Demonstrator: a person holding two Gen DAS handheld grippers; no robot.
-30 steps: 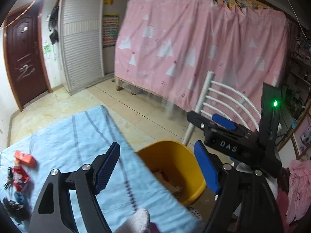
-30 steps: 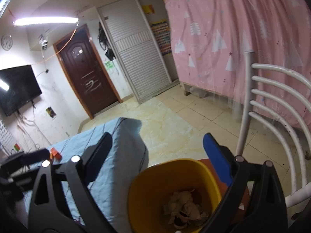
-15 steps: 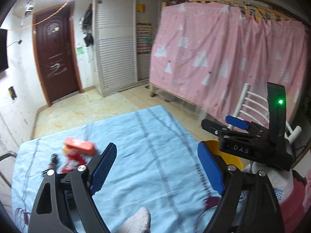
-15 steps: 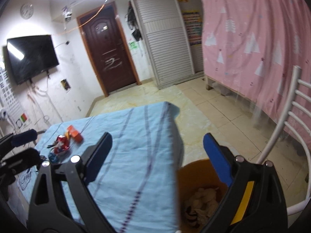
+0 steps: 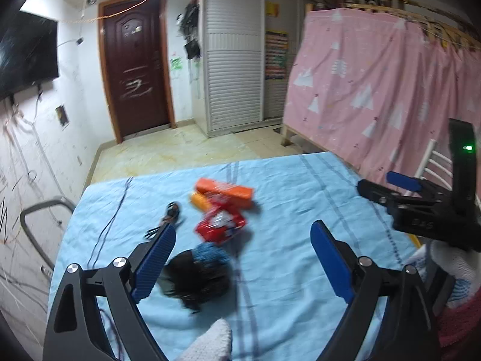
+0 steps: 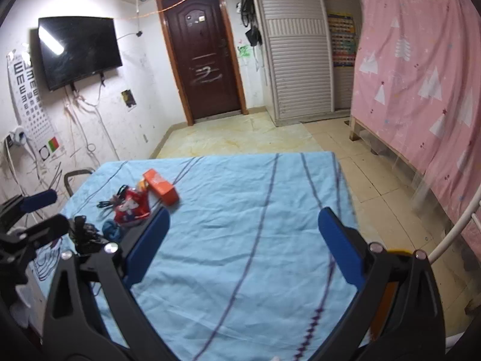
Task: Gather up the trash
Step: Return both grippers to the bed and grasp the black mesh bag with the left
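An orange box (image 5: 224,192) (image 6: 160,190), a red snack wrapper (image 5: 220,225) (image 6: 131,206), a blue crumpled piece (image 5: 210,252) (image 6: 111,229) and a black bundle (image 5: 197,279) (image 6: 87,237) lie on the light blue tablecloth (image 5: 294,198) (image 6: 240,210). My left gripper (image 5: 240,261) is open and empty, just in front of the black bundle. My right gripper (image 6: 240,246) is open and empty above the cloth's middle, to the right of the trash. A sliver of the yellow bin (image 6: 396,251) shows behind my right finger.
A black cable (image 5: 111,219) runs over the cloth's left side. A white chair back (image 6: 454,228) stands at the right, a pink curtain (image 6: 421,69) behind it. A grey chair frame (image 5: 36,222) stands left of the table. The right gripper shows in the left wrist view (image 5: 421,207).
Both grippers have swung left, away from the yellow bin, toward the trash on the cloth. The left one has come close to the black bundle. Both stayed open.
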